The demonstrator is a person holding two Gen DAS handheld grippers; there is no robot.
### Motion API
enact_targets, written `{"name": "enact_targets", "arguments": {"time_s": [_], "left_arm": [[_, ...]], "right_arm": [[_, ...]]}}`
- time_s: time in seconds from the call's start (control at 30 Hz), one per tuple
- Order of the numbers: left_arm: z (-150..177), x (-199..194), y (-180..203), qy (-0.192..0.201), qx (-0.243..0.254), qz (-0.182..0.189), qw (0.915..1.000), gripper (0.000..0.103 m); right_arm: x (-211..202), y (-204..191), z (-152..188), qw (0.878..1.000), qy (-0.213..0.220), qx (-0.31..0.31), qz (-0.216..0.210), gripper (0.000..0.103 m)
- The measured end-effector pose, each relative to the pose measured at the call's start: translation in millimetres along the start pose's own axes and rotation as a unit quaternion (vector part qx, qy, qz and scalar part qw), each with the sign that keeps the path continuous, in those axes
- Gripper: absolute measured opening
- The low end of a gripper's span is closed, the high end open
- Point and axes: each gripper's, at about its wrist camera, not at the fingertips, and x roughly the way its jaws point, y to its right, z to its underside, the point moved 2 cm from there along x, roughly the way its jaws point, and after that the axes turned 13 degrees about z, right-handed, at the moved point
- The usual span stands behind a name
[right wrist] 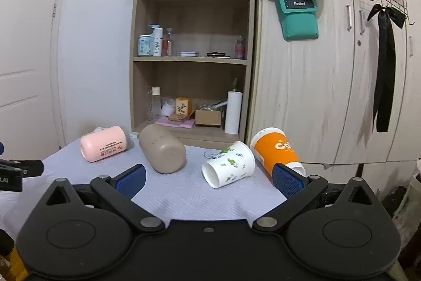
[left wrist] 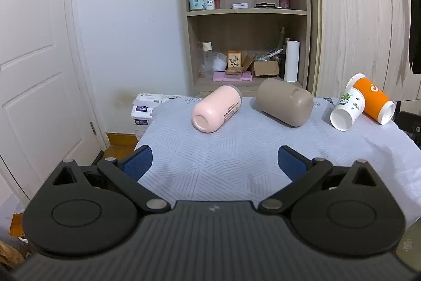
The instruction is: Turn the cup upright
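Note:
Several cups lie on their sides on a table with a pale blue cloth (left wrist: 210,157). From left to right: a pink cup (left wrist: 215,108) (right wrist: 104,143), a taupe cup (left wrist: 285,105) (right wrist: 161,149), a white paper cup with green print (left wrist: 347,108) (right wrist: 229,165) and an orange paper cup (left wrist: 372,99) (right wrist: 275,149). My left gripper (left wrist: 214,162) is open and empty, short of the pink and taupe cups. My right gripper (right wrist: 209,178) is open and empty, close in front of the white cup, its right pad (right wrist: 285,179) overlapping the orange cup's mouth end.
A wooden shelf unit (left wrist: 247,12) with bottles and boxes stands behind the table, wardrobe doors (right wrist: 329,83) to its right, a white door (left wrist: 34,70) to the left. Tissue packs (left wrist: 143,109) sit beyond the table's left edge. The left gripper's tip (right wrist: 15,170) shows at the left.

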Motion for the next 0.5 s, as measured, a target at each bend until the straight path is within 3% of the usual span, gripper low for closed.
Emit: {"name": "enact_targets", "arguments": {"time_s": [0.1, 0.13, 0.27, 0.5], "left_arm": [[2, 3, 1, -0.014, 0.002, -0.006, 0.9999, 0.103], [3, 5, 0, -0.018, 0.0, -0.002, 0.9998, 0.103], [-2, 14, -1, -0.029, -0.022, 0.02, 0.9991, 0.103], [6, 13, -3, -0.036, -0.021, 0.002, 0.9991, 0.103]], "right_arm": [[-2, 0, 0, 1.0, -0.005, 0.005, 0.005, 0.103], [7, 1, -2, 1.0, -0.024, 0.009, 0.011, 0.103], [3, 4, 1, 1.0, -0.012, 0.015, 0.022, 0.103], [1, 6, 2, 0.999, -0.025, -0.001, 0.039, 0.103]]}}
